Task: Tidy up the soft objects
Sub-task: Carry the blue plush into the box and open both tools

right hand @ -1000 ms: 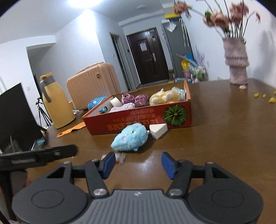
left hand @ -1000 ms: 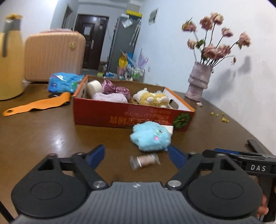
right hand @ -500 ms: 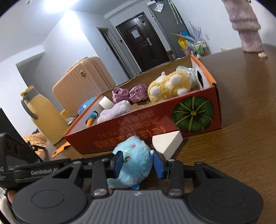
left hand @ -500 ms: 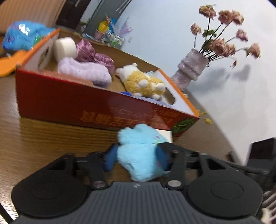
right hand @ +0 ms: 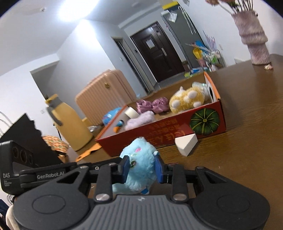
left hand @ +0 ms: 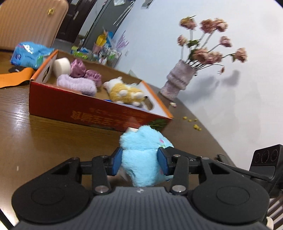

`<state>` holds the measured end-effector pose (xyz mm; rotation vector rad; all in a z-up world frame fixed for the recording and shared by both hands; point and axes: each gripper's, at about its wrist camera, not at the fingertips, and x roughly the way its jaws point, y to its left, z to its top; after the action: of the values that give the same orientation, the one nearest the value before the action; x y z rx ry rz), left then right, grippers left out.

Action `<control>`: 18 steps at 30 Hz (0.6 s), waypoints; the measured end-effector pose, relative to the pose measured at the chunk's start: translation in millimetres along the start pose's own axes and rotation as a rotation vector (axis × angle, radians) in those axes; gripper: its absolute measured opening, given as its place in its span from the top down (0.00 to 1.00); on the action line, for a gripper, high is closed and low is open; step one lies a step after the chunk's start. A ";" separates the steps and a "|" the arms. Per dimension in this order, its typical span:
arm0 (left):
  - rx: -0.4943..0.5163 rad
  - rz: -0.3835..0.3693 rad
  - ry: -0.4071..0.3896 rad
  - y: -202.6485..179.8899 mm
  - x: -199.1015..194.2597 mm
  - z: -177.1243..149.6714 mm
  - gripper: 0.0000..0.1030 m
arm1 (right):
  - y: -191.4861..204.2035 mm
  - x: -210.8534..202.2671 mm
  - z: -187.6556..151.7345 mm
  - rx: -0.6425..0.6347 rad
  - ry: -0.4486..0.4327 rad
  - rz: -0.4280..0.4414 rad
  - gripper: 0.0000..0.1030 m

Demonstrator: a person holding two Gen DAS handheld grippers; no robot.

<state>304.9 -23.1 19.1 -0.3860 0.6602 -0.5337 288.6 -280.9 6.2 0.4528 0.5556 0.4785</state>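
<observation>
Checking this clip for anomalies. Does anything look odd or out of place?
Yes: both the left claw and the right claw clamp the same blue plush. Yellow bits lie scattered on the table near the vase.

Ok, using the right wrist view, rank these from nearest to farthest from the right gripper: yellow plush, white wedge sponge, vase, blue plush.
1. blue plush, between the right gripper's fingers.
2. white wedge sponge, ahead right, on the table.
3. yellow plush, inside the red box.
4. vase, far right.

Bright ceiling glare (right hand: pixel 70 10), soft motion blur, fisheye-curved edges, flower shadows on wall (left hand: pixel 230 79)
</observation>
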 end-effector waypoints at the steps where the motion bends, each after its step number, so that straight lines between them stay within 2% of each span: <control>1: 0.004 -0.005 -0.010 -7.2 -9.3 -5.8 0.58 | 4.2 -10.7 -3.1 -0.007 -0.011 0.002 0.71; 6: 0.021 -0.027 -0.036 -30.9 -34.6 -20.3 0.58 | 16.7 -50.8 -13.8 -0.024 -0.052 0.007 0.71; 11: 0.050 -0.069 -0.056 -39.6 -35.3 -12.6 0.58 | 23.5 -70.1 -11.8 -0.041 -0.093 -0.013 0.71; 15: 0.019 -0.161 -0.059 -28.6 -9.8 30.1 0.58 | 29.8 -62.9 19.8 -0.109 -0.135 -0.069 0.71; 18: 0.010 -0.187 -0.087 -18.7 14.3 67.3 0.58 | 33.5 -39.5 61.1 -0.179 -0.160 -0.110 0.71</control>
<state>352.7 -35.0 70.7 -0.4613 0.5403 -0.6941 285.0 -292.3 85.4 0.2850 0.3772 0.3791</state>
